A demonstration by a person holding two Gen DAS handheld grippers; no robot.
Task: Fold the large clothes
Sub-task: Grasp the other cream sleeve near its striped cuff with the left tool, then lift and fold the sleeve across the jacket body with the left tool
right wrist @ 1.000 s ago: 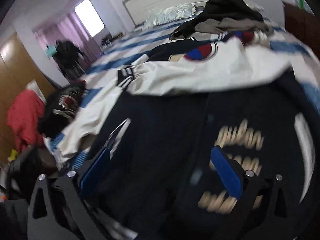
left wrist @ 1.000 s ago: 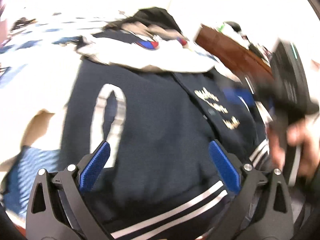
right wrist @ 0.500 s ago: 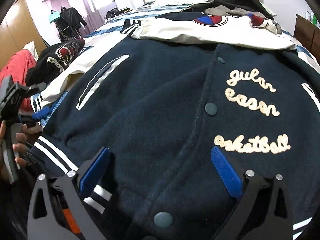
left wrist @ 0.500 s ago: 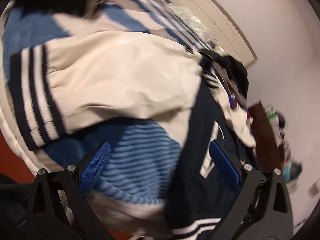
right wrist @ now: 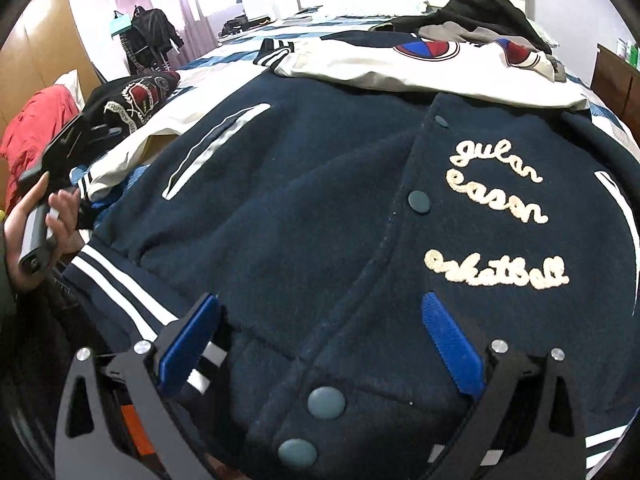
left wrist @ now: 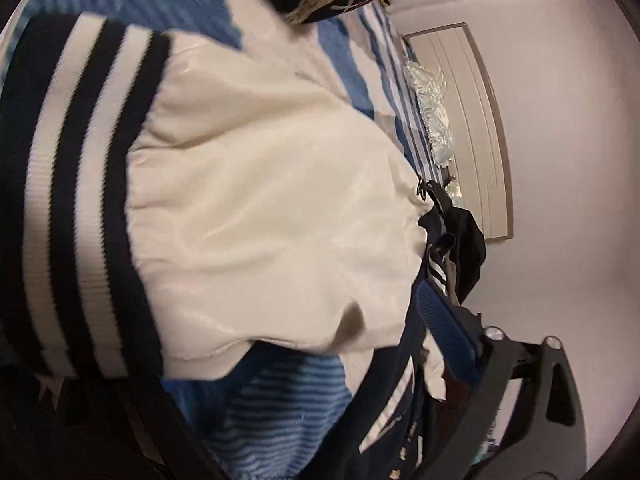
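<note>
A navy varsity jacket (right wrist: pixel 312 208) with cream script lettering lies front up on the bed. My right gripper (right wrist: pixel 320 336) is open, jaws wide, just above its striped bottom hem near the snap buttons. Its cream sleeve (left wrist: pixel 272 216) with a navy and white striped cuff (left wrist: pixel 80 208) fills the left wrist view. My left gripper (right wrist: pixel 52 184) shows in the right wrist view at the jacket's left side by that sleeve. In its own view only its right blue pad (left wrist: pixel 444 336) shows, beside the sleeve; the left finger is hidden under fabric.
A white jacket (right wrist: pixel 420 68) and a dark hoodie (right wrist: pixel 480 12) lie beyond the navy jacket. A black embroidered garment (right wrist: pixel 136 96) and a red one (right wrist: pixel 32 120) sit at the left. The blue striped bedspread (left wrist: pixel 272 412) lies underneath. A wooden nightstand (right wrist: pixel 616 80) stands right.
My left gripper has swung from over the jacket's body to its left sleeve and closed in on the cuff. My right gripper has drawn back to the bottom hem.
</note>
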